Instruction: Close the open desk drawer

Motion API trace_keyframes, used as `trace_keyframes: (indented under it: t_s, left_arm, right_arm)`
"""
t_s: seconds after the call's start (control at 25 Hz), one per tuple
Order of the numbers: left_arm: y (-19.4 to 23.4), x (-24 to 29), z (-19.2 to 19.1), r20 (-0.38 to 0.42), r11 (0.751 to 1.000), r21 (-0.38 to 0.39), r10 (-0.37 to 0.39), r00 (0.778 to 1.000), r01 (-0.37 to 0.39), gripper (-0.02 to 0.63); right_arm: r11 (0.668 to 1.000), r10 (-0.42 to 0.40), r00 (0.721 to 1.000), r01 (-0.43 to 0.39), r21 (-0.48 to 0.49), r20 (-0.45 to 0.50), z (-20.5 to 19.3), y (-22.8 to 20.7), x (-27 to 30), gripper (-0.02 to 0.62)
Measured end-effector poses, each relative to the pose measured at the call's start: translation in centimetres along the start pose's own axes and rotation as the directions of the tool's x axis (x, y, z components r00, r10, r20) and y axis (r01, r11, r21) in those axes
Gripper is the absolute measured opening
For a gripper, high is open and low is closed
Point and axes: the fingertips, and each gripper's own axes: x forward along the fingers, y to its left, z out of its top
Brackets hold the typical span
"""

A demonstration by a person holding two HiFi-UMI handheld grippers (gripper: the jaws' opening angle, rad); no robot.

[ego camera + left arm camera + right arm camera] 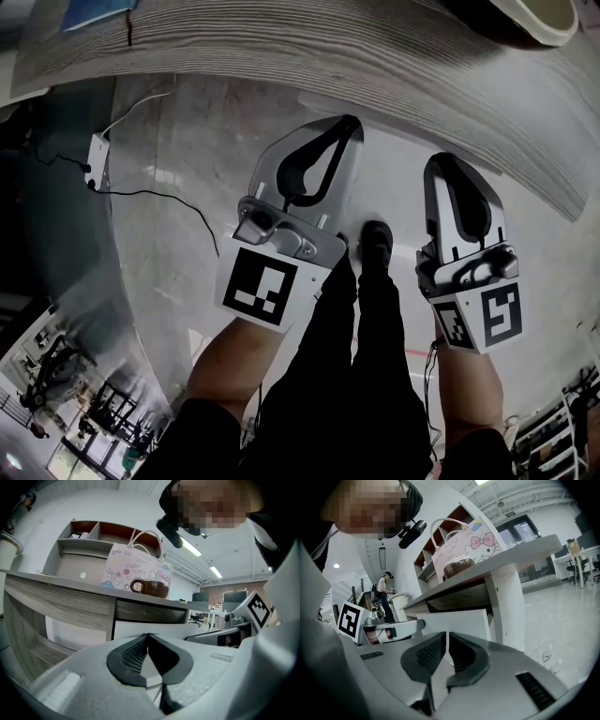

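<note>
Drawer [150, 629] front, white, stands out from under the grey wood-grain desk [61, 599], with a dark wood-lined gap showing above it; in the right gripper view the same drawer [459, 620] sits just left of the white desk leg [511, 606]. Both grippers point at it, and neither touches it. The left gripper [148, 635] has its jaws together at the tips, with nothing between them. The right gripper [446, 634] has its jaws drawn in to a thin slit, also empty. On the desk top above the drawer stands a brown mug [151, 588] in front of a pink cartoon tote bag [136, 569], and behind them is a shelf unit [89, 545] with open compartments. From the head view the two grippers hang side by side over the pale floor [187, 234], where a thin black cable [169, 199] runs.
</note>
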Motion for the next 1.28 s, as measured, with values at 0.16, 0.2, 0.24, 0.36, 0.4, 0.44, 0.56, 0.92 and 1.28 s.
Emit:
trace_keyframes:
  t_s: [0.16, 0.2, 0.24, 0.36, 0.4, 0.44, 0.56, 0.92, 1.28]
  left_arm:
    - [0.9, 1.5, 0.5, 0.004, 1.000, 0.020, -0.001, 1.000, 0.001, 0.009]
    - [1.1, 1.8, 0.6, 0.006, 1.000, 0.024, -0.001, 1.000, 0.001, 0.009]
    - [1.2, 2.0, 0.7, 0.008, 1.000, 0.027, 0.000, 1.000, 0.000, 0.009]
    - [1.4, 2.3, 0.9, 0.012, 1.000, 0.027, 0.003, 1.000, -0.003, 0.009]
    - [1.4, 2.4, 0.9, 0.012, 1.000, 0.027, 0.003, 1.000, -0.004, 0.009]
    - [1.5, 2.5, 0.9, 0.010, 1.000, 0.027, 0.004, 1.000, -0.004, 0.009]
    - [1.5, 2.9, 0.9, 0.006, 0.999, 0.032, 0.005, 1.000, -0.005, 0.009]
    - [2.5, 4.8, 1.6, 0.012, 0.999, 0.048, 0.018, 1.000, -0.018, 0.009]
    - [2.9, 4.9, 1.7, 0.051, 0.997, 0.071, 0.021, 0.998, -0.025, 0.008]
  right_arm:
    - [1.000, -0.009, 1.000, 0.009, 0.003, 0.016, 0.8, -1.0, 1.3, 0.031]
    - [1.000, -0.011, 1.000, 0.010, 0.003, 0.019, 0.9, -1.1, 1.6, 0.031]
    - [1.000, -0.012, 1.000, 0.012, 0.004, 0.020, 1.0, -1.3, 1.8, 0.031]
    - [1.000, -0.018, 1.000, 0.017, 0.011, 0.021, 1.2, -1.5, 2.1, 0.031]
    - [1.000, -0.022, 1.000, 0.022, 0.013, 0.021, 1.3, -1.5, 2.1, 0.031]
    - [0.999, -0.029, 0.999, 0.029, 0.013, 0.022, 1.3, -1.6, 2.2, 0.031]
    - [0.998, -0.060, 0.998, 0.060, 0.003, 0.033, 1.6, -2.0, 2.2, 0.031]
    - [0.993, -0.113, 0.992, 0.114, -0.011, 0.061, 2.8, -3.4, 3.6, 0.031]
    - [0.992, -0.096, 0.993, 0.101, -0.071, 0.066, 2.6, -3.1, 4.2, 0.021]
